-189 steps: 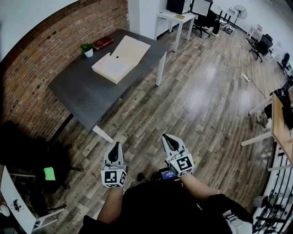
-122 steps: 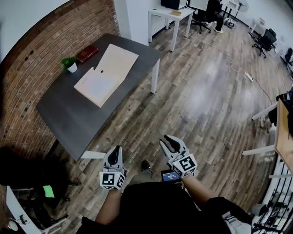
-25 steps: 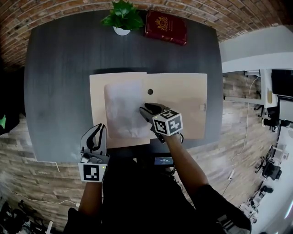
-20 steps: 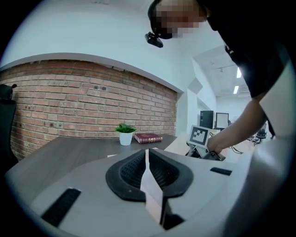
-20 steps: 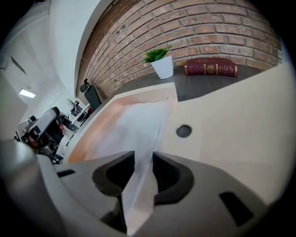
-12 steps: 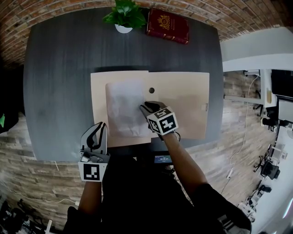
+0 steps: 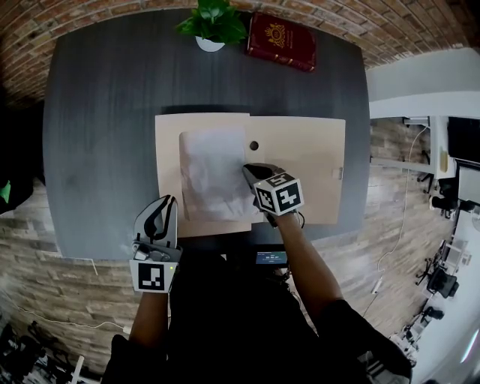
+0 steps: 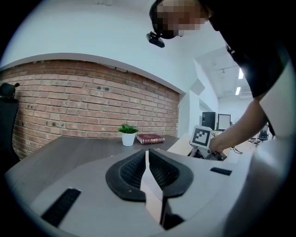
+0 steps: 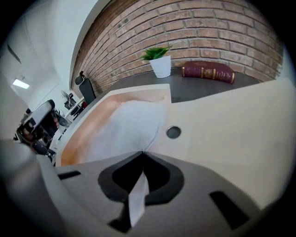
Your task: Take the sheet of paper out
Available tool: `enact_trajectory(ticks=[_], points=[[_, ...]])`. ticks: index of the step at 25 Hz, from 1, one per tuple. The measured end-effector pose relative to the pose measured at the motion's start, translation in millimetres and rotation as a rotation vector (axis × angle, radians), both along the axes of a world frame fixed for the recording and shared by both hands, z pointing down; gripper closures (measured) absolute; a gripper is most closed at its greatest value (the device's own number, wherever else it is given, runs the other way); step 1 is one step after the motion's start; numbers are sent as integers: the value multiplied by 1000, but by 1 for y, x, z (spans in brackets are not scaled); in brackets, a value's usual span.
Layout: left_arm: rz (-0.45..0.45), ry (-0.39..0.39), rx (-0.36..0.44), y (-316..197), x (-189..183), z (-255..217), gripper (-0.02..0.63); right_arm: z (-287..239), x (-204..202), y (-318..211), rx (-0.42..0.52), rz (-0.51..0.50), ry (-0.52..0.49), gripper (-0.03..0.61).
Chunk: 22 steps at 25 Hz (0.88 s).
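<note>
Here, the fingers of the right gripper [image 9: 141,155] pinch the edge of the white sheet of paper [image 9: 125,125] inside the open tan cardboard folder [image 7: 300,150]; the left gripper [image 8: 146,153] has its fingers clenched, empty.

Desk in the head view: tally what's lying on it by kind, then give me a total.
Potted plant: 1
Red book: 1
Tan folder, lying open: 1
Sheet of paper, on the folder: 1
Total: 4

Black short-sleeved top [image 7: 225,322], grey tools
Pale grey, black-padded left tongs [image 7: 161,204] and right tongs [image 7: 250,169] bore white cubes [image 7: 279,193] with black square markers.
</note>
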<state>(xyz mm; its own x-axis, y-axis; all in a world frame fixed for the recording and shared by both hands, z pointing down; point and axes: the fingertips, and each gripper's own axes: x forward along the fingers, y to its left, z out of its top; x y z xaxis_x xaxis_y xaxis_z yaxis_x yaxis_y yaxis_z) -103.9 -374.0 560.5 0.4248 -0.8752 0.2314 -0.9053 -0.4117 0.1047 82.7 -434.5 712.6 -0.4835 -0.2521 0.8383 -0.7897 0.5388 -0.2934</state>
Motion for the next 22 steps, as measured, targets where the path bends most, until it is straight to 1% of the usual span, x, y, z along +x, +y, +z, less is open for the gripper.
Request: enact_trajectory(ticks=[3, 10, 22], points=[[-4, 6, 1, -1, -2, 1, 598, -6, 7, -2, -5, 43, -31, 571], [9, 10, 28, 0, 0, -8, 598, -26, 28, -6, 31, 100, -35, 572], [56, 19, 63, 5, 11, -24, 598, -50, 81, -2, 88, 192, 2, 572]])
